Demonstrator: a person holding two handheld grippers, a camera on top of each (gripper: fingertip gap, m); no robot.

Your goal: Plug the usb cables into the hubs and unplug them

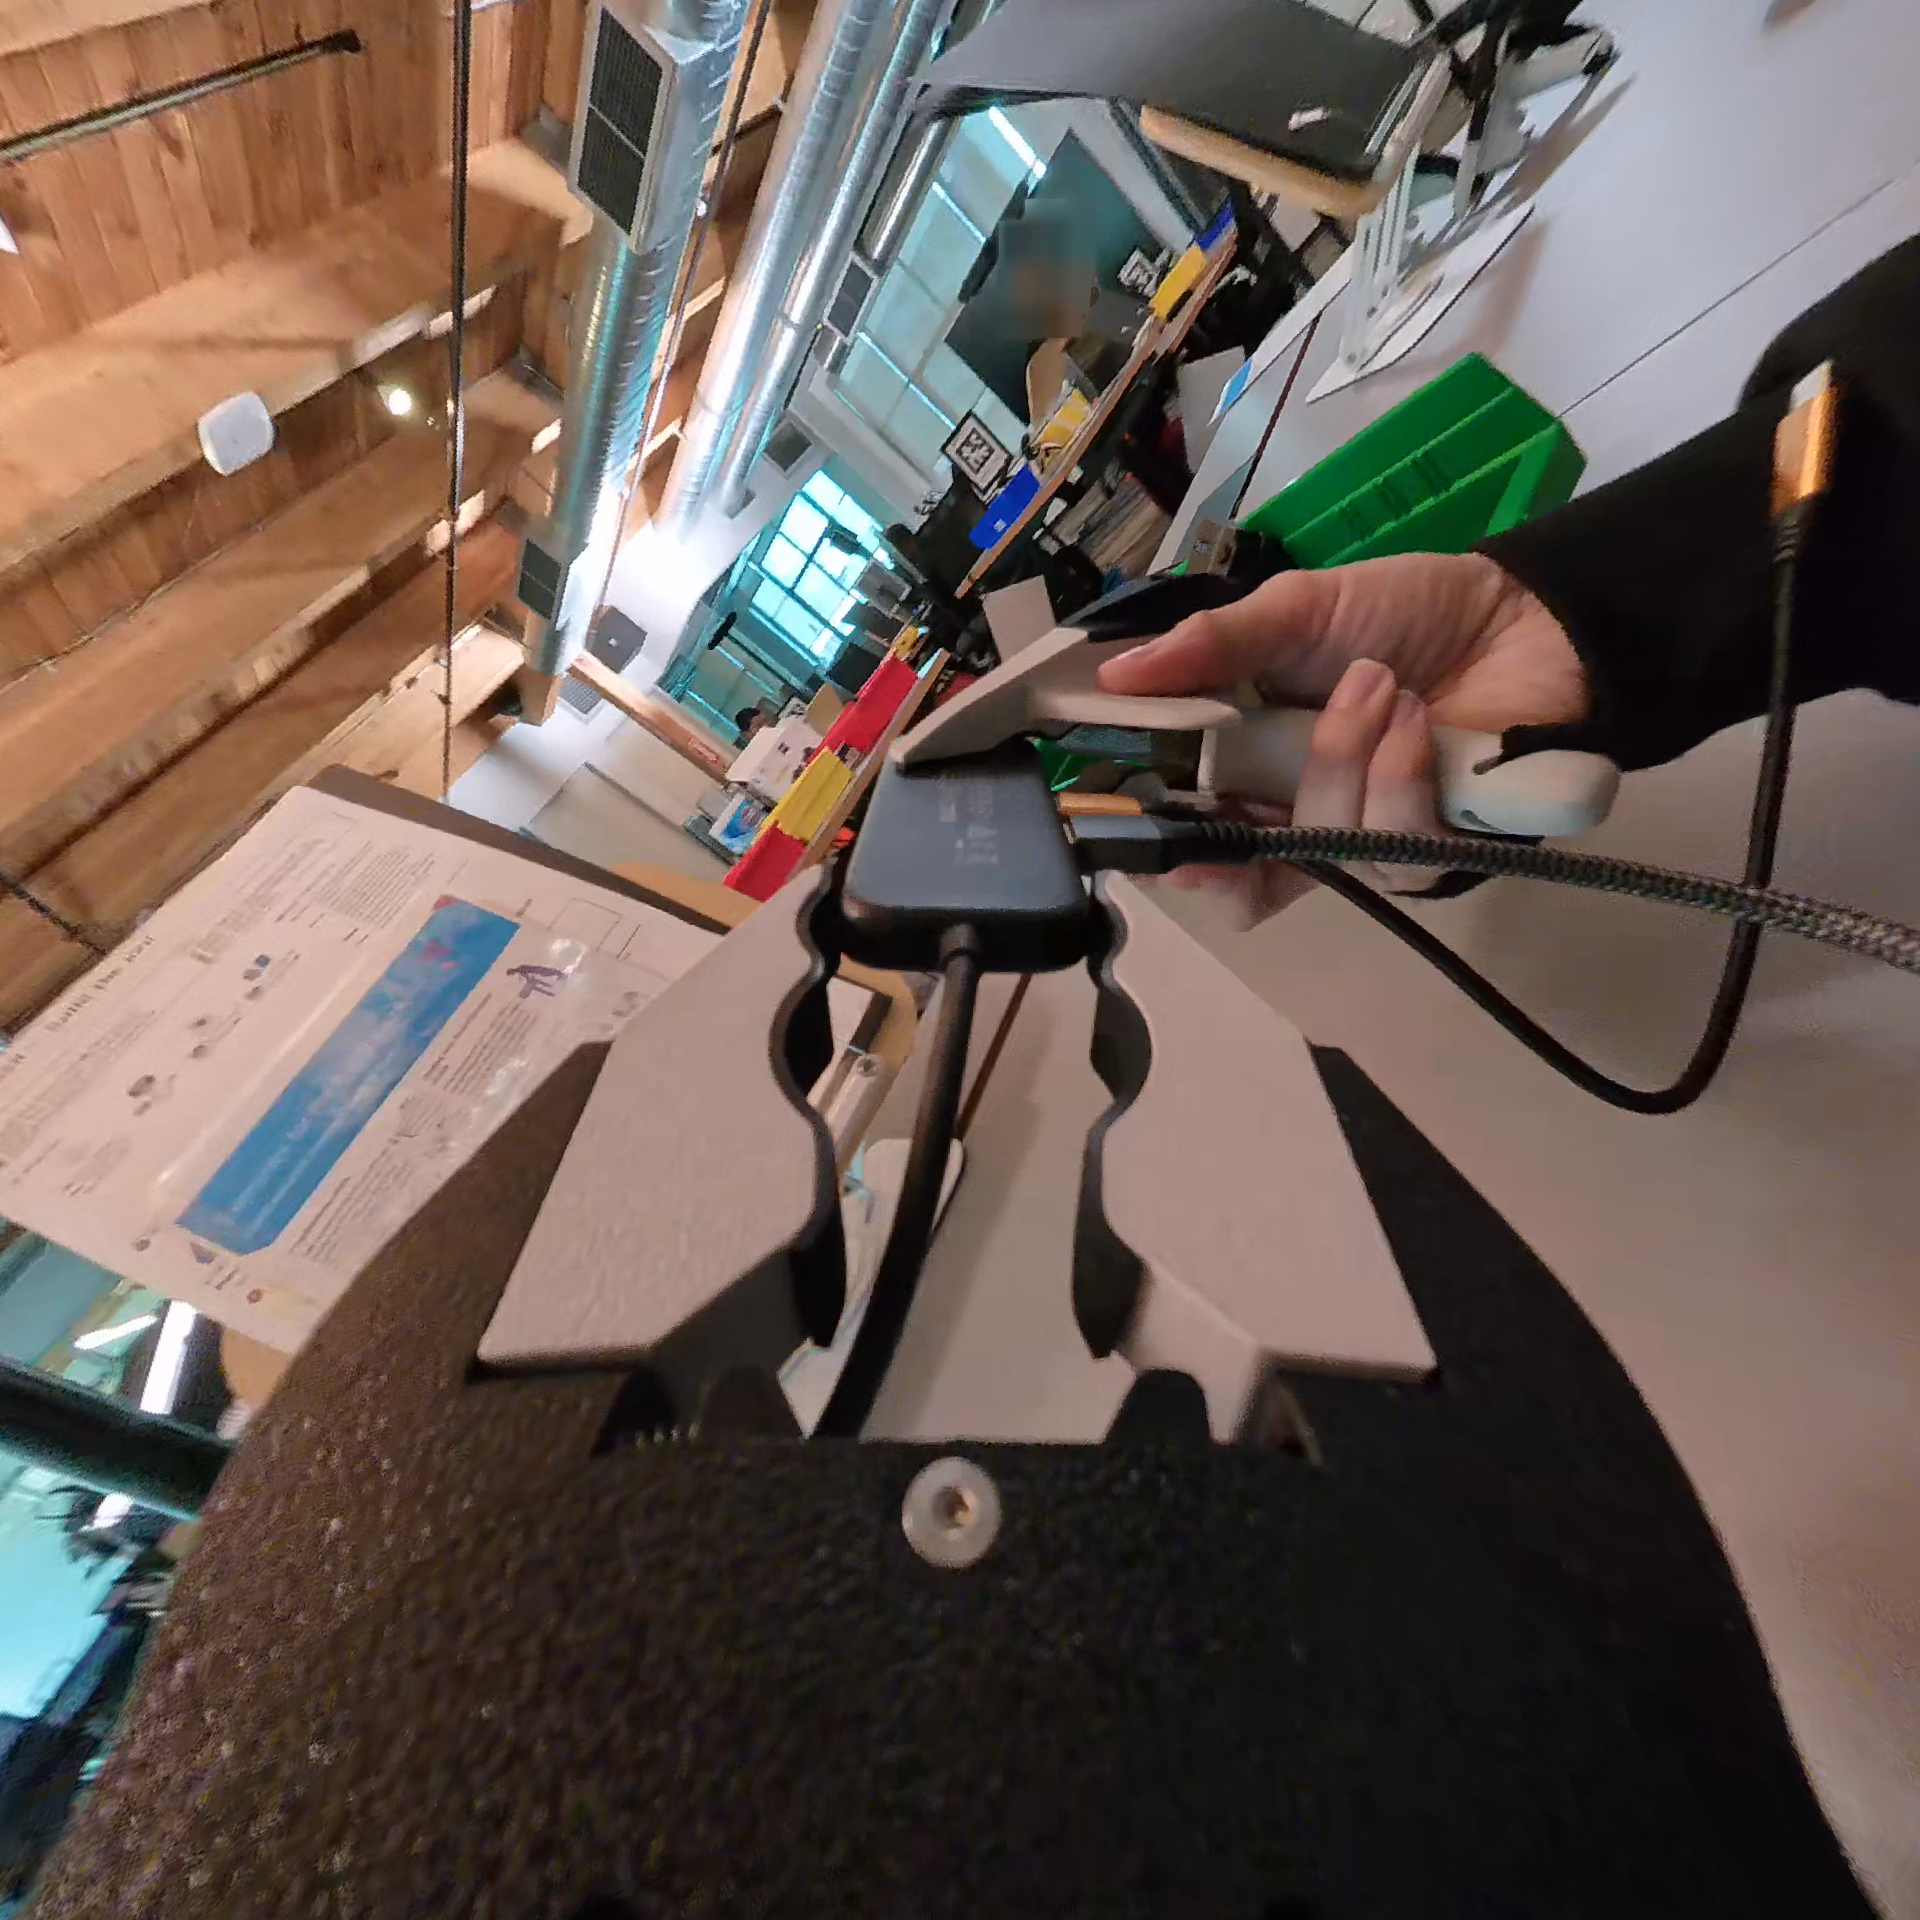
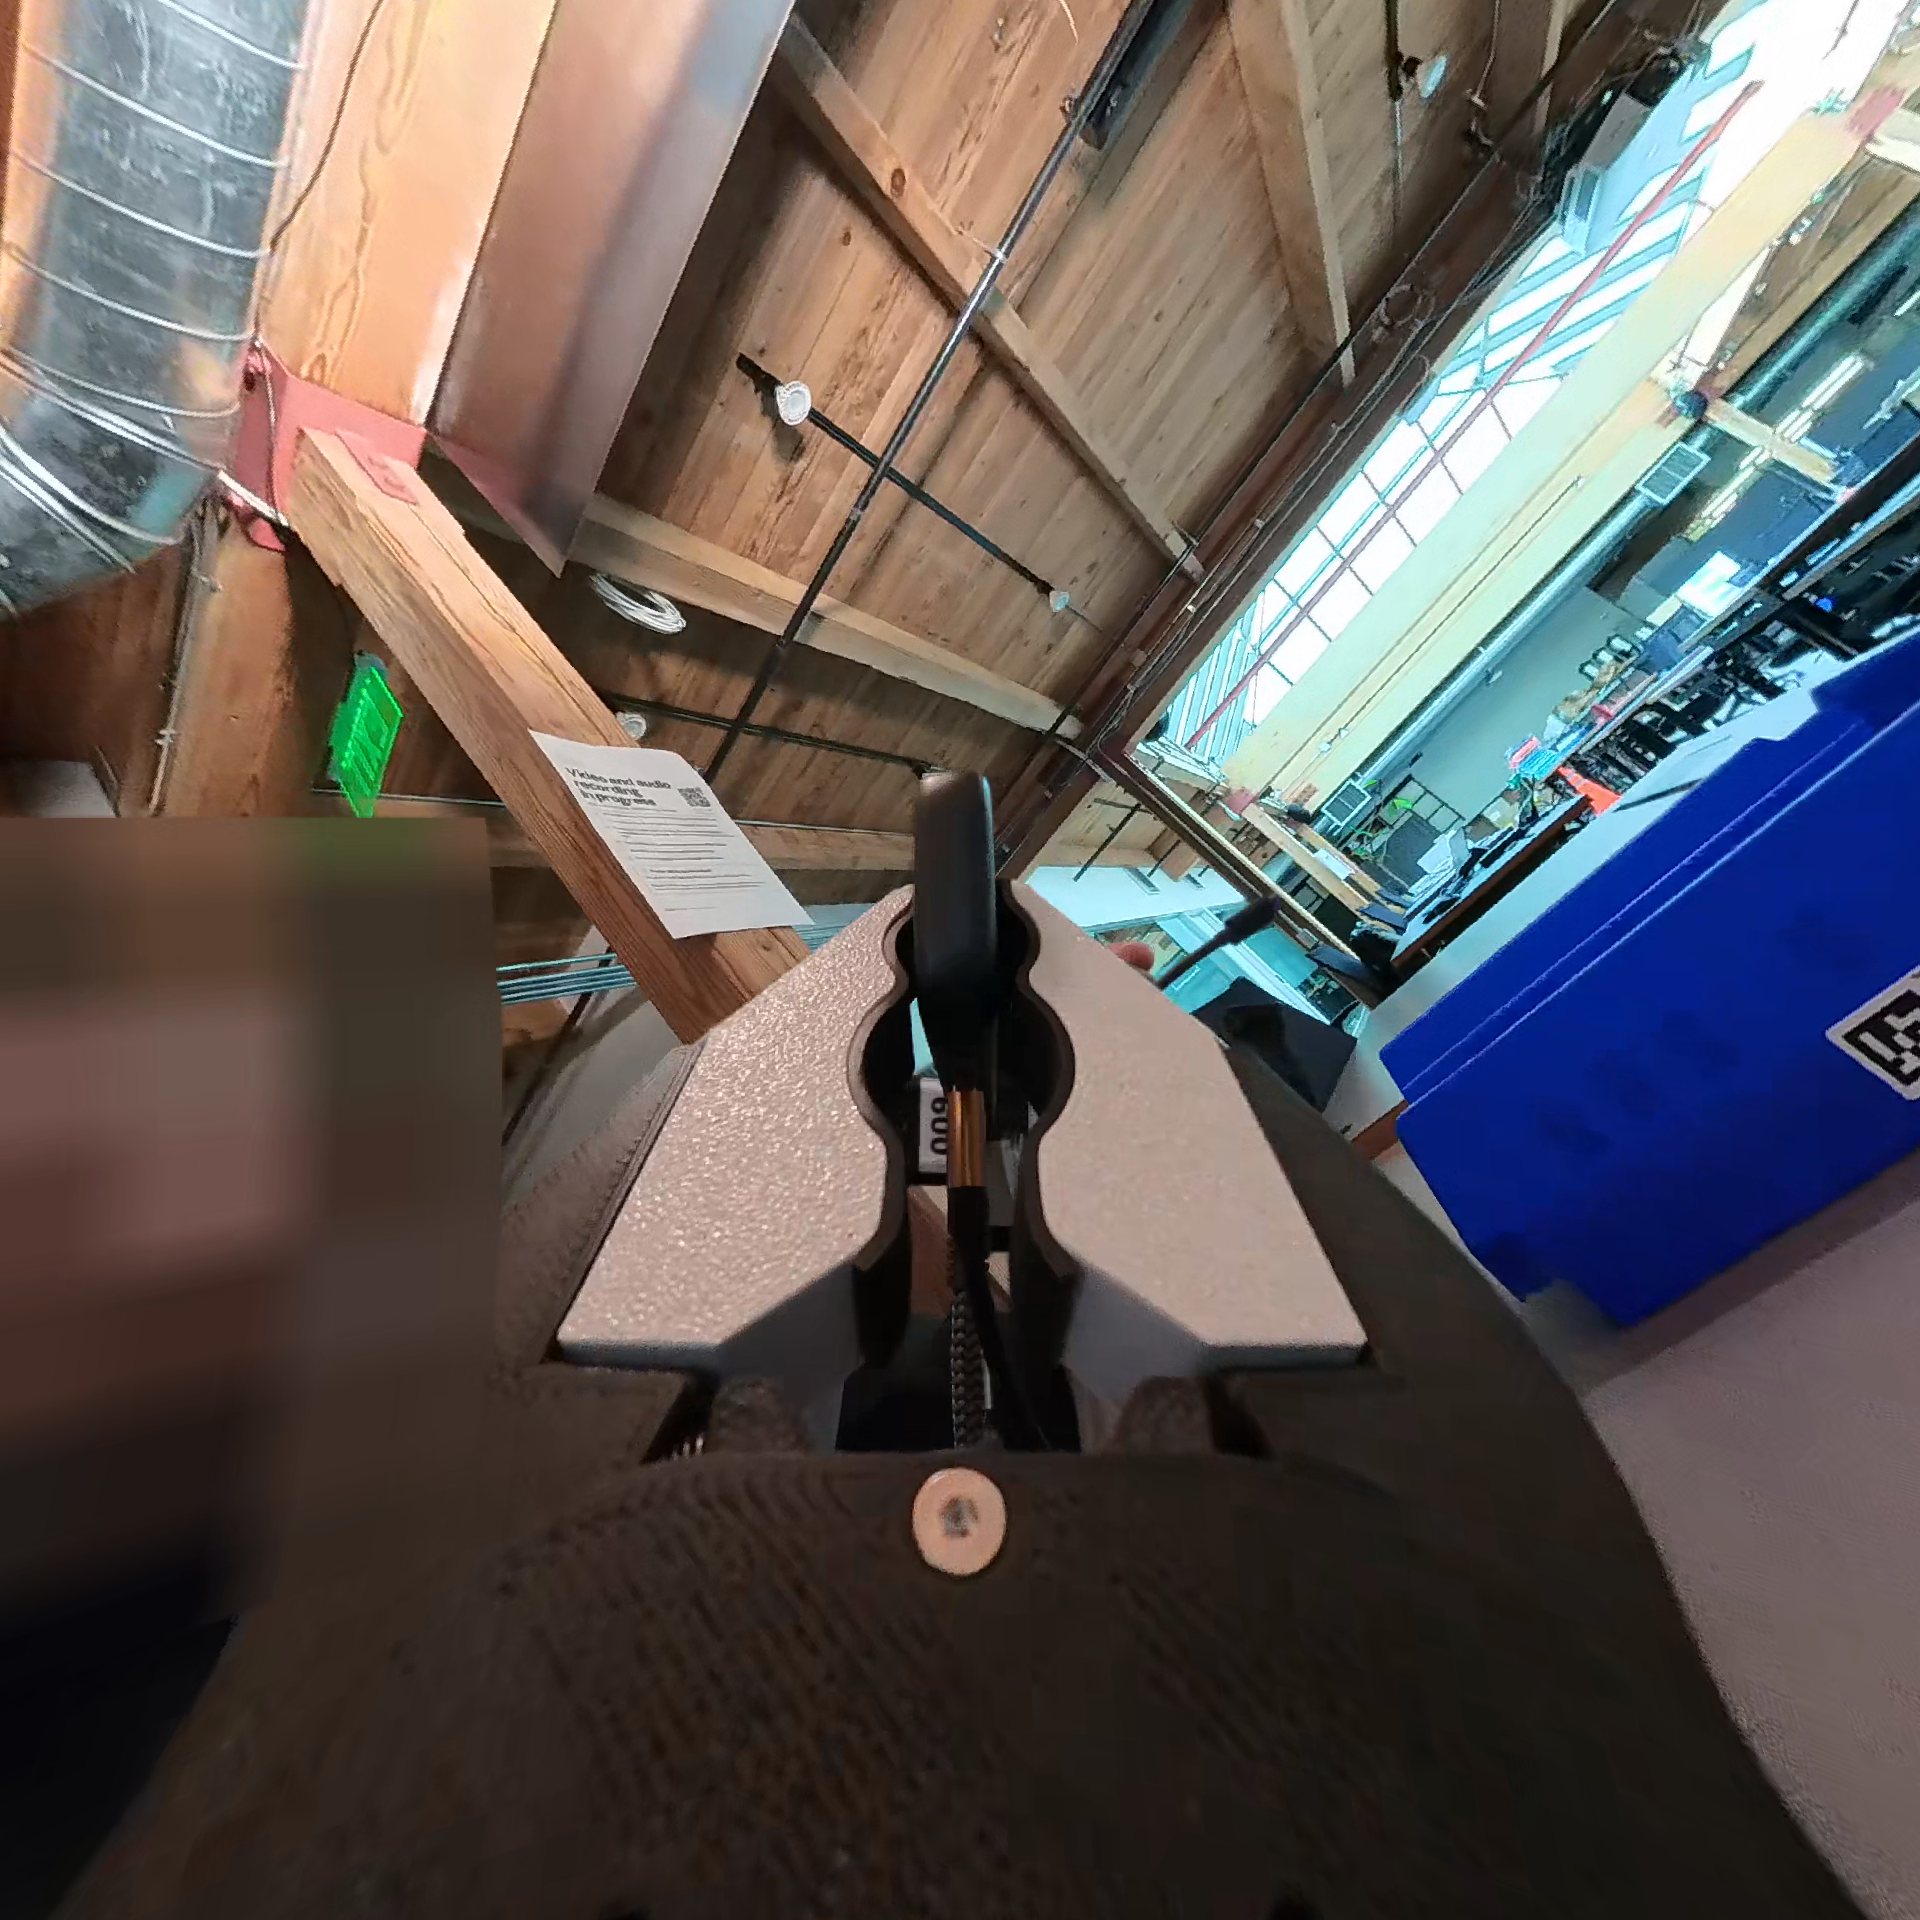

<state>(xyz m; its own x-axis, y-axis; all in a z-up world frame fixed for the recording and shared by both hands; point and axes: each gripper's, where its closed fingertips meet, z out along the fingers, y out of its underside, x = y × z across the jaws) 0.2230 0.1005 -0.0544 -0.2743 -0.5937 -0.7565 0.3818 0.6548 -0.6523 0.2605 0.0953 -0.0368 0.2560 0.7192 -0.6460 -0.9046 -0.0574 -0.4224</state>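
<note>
In the left wrist view my left gripper (image 1: 961, 904) is shut on the near end of a flat black USB hub (image 1: 961, 842). The hub's own black lead (image 1: 935, 1122) runs back between the fingers. A braided cable's dark plug (image 1: 1127, 844) sits in the hub's right side, with a copper plug (image 1: 1091, 805) beside it. My right gripper (image 1: 966, 732), held by a hand (image 1: 1351, 644), clamps the hub's far end from the right. In the right wrist view my right gripper (image 2: 956, 920) is shut on the hub (image 2: 956, 873), seen edge-on. The copper plug (image 2: 966, 1132) and its braided cable lie between its fingers.
A thin black cable (image 1: 1725, 1039) loops over the white table (image 1: 1558, 1195) and ends in a loose copper connector (image 1: 1808, 447). A green bin (image 1: 1434, 468) stands behind the hand. A printed sheet (image 1: 312, 1039) is on the left. A blue bin (image 2: 1662, 987) stands on the right.
</note>
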